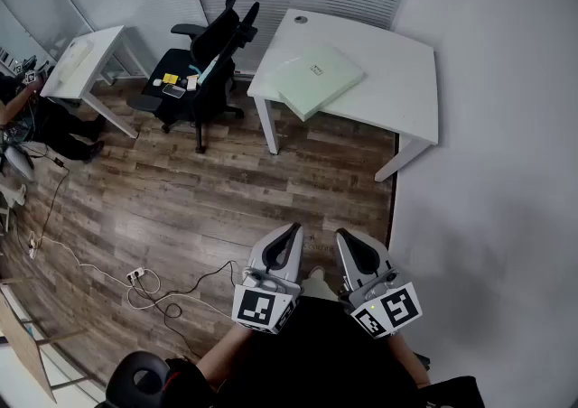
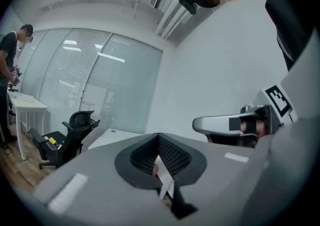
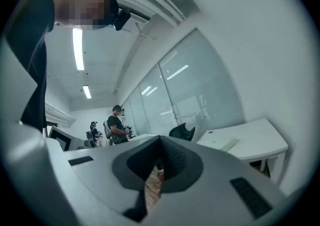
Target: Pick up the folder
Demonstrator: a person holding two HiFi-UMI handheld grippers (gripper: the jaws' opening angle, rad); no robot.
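The folder (image 1: 312, 77) is pale green and lies flat on the white desk (image 1: 397, 68) at the far side of the room; in the right gripper view the folder (image 3: 223, 143) shows small on that desk (image 3: 250, 142). My left gripper (image 1: 292, 233) and right gripper (image 1: 343, 238) hang side by side close to my body, over the wooden floor and far short of the desk. Both point about level, with their jaws meeting at the tips and nothing between them. The left gripper (image 2: 159, 137) sees the right gripper's body (image 2: 227, 124) beside it. The right gripper (image 3: 160, 141) faces the desk.
A black office chair (image 1: 206, 59) with small items on its seat stands left of the desk. A second white desk (image 1: 83, 59) is at far left, with a person (image 1: 20, 113) beside it. Cables and a power strip (image 1: 135, 278) lie on the floor. A white wall (image 1: 506, 171) runs along the right.
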